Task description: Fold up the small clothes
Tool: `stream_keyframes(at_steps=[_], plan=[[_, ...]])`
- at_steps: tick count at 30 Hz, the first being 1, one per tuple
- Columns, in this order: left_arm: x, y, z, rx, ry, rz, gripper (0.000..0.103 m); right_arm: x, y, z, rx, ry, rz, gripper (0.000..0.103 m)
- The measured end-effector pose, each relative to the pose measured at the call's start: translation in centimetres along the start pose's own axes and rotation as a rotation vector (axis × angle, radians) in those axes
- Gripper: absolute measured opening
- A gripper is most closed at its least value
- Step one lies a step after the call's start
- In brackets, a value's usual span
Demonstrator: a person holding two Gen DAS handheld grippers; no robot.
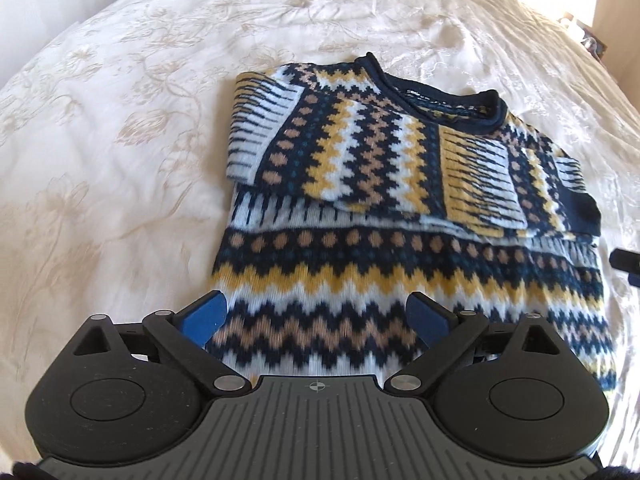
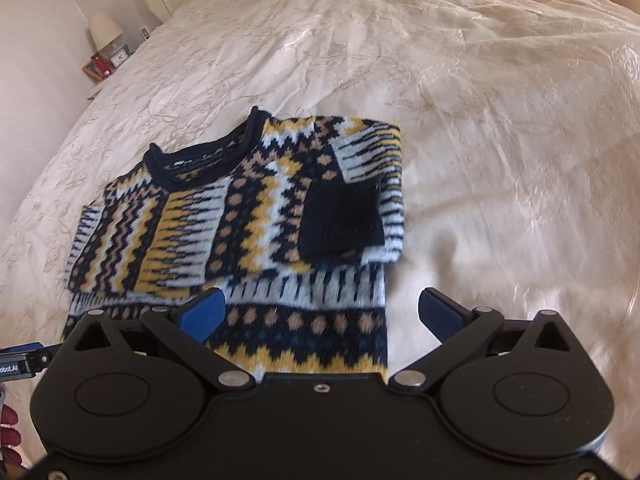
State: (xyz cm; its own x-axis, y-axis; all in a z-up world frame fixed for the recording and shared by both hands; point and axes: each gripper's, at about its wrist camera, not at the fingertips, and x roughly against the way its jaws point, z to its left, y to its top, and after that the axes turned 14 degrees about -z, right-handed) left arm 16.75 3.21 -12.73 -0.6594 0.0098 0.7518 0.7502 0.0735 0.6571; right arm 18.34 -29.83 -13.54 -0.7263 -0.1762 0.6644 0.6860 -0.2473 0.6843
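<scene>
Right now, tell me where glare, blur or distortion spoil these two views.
Left wrist view: sunlight blows out the top right corner beyond the bedspread; the sweater blurs near the camera. Right wrist view: sheen and smear on the bedspread at right; fisheye bends the bed in both.

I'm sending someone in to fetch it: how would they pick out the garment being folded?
Look at the big bed with the cream floral bedspread. On it lies a knitted sweater, sleeves folded across its chest. It is the only garment there, banded in navy, yellow, tan and white zigzags with a rolled navy collar.
</scene>
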Motion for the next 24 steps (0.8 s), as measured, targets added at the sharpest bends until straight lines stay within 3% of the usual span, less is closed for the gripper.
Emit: stream_keyframes(at_steps=[13,19,24], plan=[[5.4,-5.6,-0.2,0.066,0.043,0.006,0.097,4.0,-4.6,-0.9,0.059,0.051,0.043,0.103],[7.0,-7.7,0.6,0.046,0.016,0.025,0.097,6.6,-6.1,-0.9,0.06,0.062,-0.006,0.103],[9.6,-9.0,0.7,-0.042,-0.052,-0.029,0.097,9.5,-7.6,0.2,0.092,0.083,-0.052,0.103]])
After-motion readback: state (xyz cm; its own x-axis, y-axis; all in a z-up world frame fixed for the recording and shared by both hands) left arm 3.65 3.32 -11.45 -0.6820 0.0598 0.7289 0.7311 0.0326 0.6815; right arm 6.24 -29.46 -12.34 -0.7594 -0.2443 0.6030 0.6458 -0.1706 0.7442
